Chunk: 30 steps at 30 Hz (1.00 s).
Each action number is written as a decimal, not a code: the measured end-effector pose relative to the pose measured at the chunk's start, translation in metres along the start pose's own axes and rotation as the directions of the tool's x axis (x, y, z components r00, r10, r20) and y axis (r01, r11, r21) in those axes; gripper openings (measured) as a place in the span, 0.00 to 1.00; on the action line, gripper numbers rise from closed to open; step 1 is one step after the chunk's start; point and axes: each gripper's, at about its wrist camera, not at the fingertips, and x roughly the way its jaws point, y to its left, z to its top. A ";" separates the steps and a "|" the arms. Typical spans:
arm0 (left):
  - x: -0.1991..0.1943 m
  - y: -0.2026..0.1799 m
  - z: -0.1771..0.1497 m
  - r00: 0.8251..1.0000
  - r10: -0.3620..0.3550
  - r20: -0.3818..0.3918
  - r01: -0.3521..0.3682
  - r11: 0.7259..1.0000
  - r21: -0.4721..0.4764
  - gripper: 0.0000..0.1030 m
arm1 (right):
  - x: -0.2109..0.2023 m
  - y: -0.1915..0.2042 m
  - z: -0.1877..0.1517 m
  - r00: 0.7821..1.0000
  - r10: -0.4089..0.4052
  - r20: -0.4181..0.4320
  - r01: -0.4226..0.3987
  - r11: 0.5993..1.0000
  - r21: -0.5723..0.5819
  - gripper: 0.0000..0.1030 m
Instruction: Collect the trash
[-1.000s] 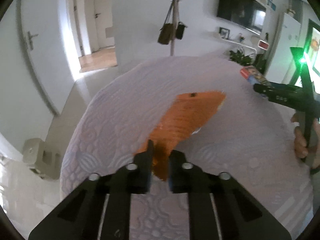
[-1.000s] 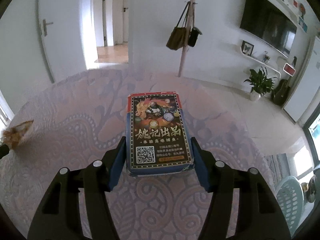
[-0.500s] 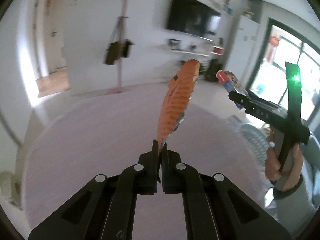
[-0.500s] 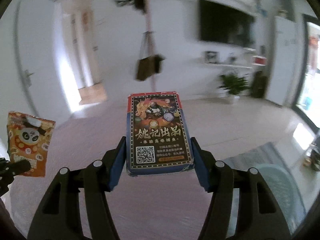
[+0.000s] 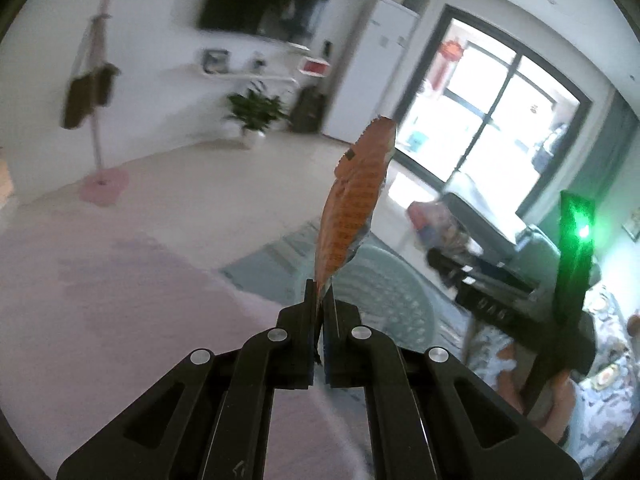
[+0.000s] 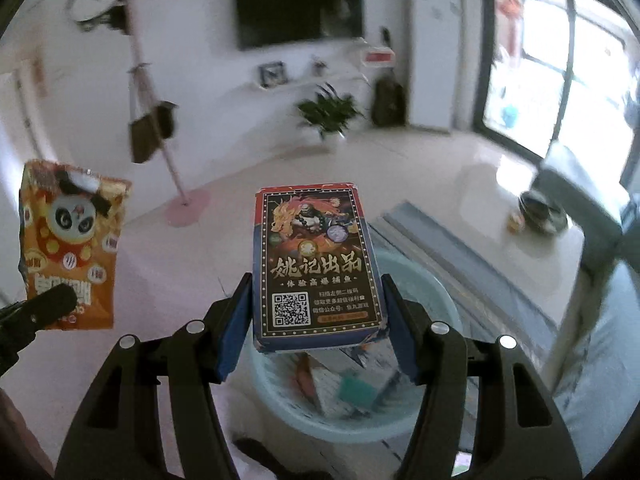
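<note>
While both grippers are aloft in the room, findings stand as follows.

Left gripper (image 5: 320,300): jaws pressed nearly together on the bottom edge of an orange snack packet (image 5: 354,200), which stands up edge-on at centre frame in the left wrist view.
Same packet, right wrist view: seen face-on at the left edge (image 6: 70,244), panda print visible, lower corner pinched by the left gripper's black tip.
Right gripper (image 6: 316,300): jaws at a middling spread, blue pads flat against both long sides of a card box (image 6: 316,260) (dark printed face with a QR code, upright, centre frame).
Right gripper, left wrist view: blurred at right of frame (image 5: 492,296), with a green light on its upright post; the card box there is too smeared to read.
Basin (image 6: 436,292): pale blue-green, on the floor, lower centre of the right wrist view, directly behind and below the card box.
Basin contents: several pieces of litter (image 6: 344,388) already inside (kinds not legible).
Pink cloth surface (image 5: 100,320): lower left of the left wrist view.
Person: a hand (image 5: 560,400) grips the right tool's handle, lower right.
</note>
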 end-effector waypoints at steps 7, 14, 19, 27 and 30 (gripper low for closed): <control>0.075 -0.030 0.000 0.994 -0.067 -0.083 0.069 0.998 0.011 0.11 | 0.043 -0.035 -0.016 0.991 -0.055 -0.120 0.065 0.995 0.081 0.58; 0.071 -0.031 -0.012 0.997 -0.065 -0.049 0.067 0.997 0.037 0.70 | 0.048 -0.037 -0.015 0.991 -0.046 -0.127 0.058 0.994 0.090 0.62; 0.035 -0.020 -0.022 1.000 -0.015 0.017 0.014 0.999 0.046 0.84 | 0.023 -0.016 -0.023 0.996 0.023 -0.085 -0.017 0.997 0.074 0.62; -0.060 -0.005 -0.045 0.959 0.196 0.206 -0.219 0.971 0.096 0.92 | -0.039 0.049 -0.032 0.994 0.057 0.089 -0.055 0.998 -0.027 0.68; -0.090 0.002 -0.064 0.907 0.316 0.280 -0.357 0.927 0.111 0.93 | -0.067 0.074 -0.046 0.980 -0.005 0.200 0.017 0.998 -0.062 0.72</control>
